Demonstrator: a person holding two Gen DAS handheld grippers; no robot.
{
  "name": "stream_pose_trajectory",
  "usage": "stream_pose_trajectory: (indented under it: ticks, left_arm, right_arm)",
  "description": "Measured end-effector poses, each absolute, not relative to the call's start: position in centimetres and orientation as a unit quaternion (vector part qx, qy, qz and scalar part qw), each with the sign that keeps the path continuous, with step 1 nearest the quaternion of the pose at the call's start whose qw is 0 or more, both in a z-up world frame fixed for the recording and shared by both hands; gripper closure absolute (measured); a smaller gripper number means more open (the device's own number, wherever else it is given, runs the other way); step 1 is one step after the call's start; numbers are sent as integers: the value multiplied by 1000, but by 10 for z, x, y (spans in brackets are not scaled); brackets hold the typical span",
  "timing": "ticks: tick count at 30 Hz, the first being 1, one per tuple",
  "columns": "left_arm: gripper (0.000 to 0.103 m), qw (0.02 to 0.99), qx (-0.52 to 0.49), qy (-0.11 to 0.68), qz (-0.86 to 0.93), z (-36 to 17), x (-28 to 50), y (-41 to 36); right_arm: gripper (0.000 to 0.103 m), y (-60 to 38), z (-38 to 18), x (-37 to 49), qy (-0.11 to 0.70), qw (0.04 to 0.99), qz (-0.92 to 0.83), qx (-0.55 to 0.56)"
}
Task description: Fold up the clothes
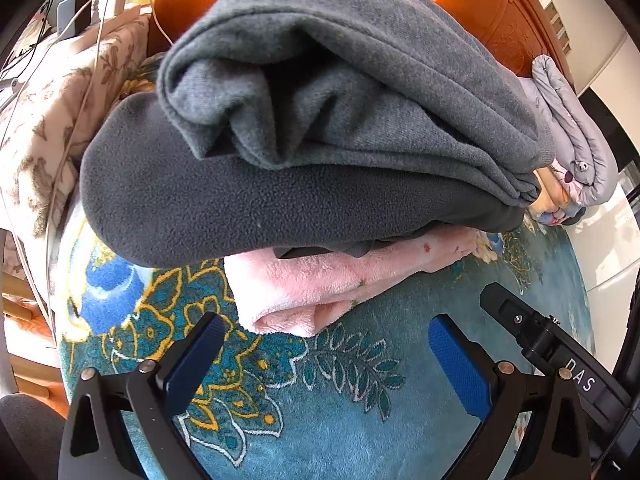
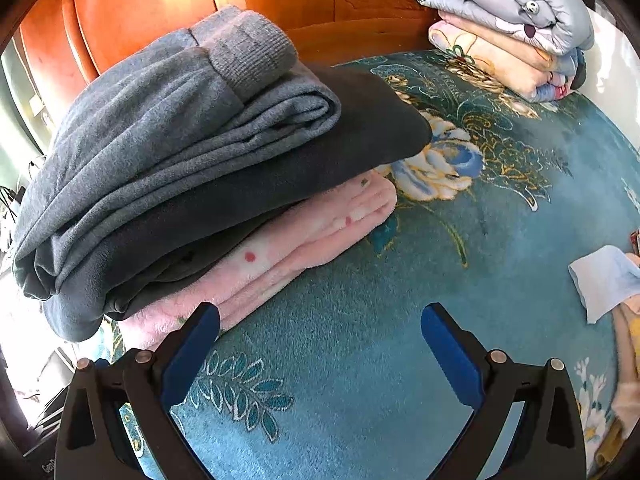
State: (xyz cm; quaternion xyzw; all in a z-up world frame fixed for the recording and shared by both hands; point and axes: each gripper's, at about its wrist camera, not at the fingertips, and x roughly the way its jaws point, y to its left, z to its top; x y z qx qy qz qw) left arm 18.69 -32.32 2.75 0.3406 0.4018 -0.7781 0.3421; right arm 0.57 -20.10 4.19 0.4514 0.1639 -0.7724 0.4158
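Hovering both wide-open, empty grippers, left gripper (image 1: 324,354) and right gripper (image 2: 320,344), I am judging the folded grey knitted sweater (image 2: 168,120), upper left: soft, floppy, best pinched at its folded edge.

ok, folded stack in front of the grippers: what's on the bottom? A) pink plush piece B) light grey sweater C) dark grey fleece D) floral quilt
A: the pink plush piece lies directly on the teal blanket, with the dark grey fleece on it and the lighter grey garment on top; the quilt pile sits apart, further back.
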Motion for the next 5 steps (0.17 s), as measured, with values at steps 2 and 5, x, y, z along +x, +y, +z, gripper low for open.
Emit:
stream_pose_trajectory:
  ticks: [2,5]
  left_arm:
    - [0,342,340,402,-778,28,187,-323]
    - [0,341,340,402,-778,27,186,-323]
  right_arm:
    - [2,-202,43,6,168,417,-773,448]
    - [2,-203,44,7,175,421,-773,441]
